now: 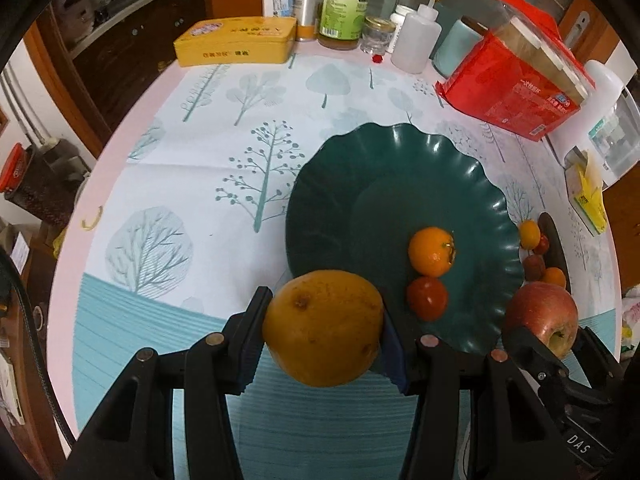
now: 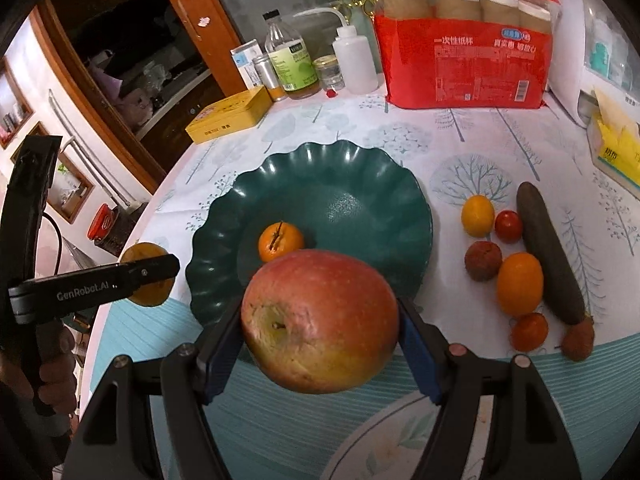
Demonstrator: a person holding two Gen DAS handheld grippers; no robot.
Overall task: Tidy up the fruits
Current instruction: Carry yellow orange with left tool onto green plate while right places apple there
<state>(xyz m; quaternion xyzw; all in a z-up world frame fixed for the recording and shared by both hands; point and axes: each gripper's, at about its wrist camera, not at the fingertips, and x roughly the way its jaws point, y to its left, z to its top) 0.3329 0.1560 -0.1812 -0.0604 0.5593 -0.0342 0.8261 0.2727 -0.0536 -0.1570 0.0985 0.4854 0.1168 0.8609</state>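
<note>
Left gripper clamping a yellow pear, right gripper clamping a red apple, both beside a green plate holding a mandarin.

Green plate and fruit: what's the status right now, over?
Left tongs grip yellow pear; right tongs grip apple. Green plate holds tangerine, tomato. Path clear.

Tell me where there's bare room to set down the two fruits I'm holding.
The far half of the green plate is bare, beyond the small orange and the tomato. The tablecloth between the plate and the yellow tin is open too. It is crowded beside the cucumber, where small fruits cluster, and along the back row of bottles.
</note>
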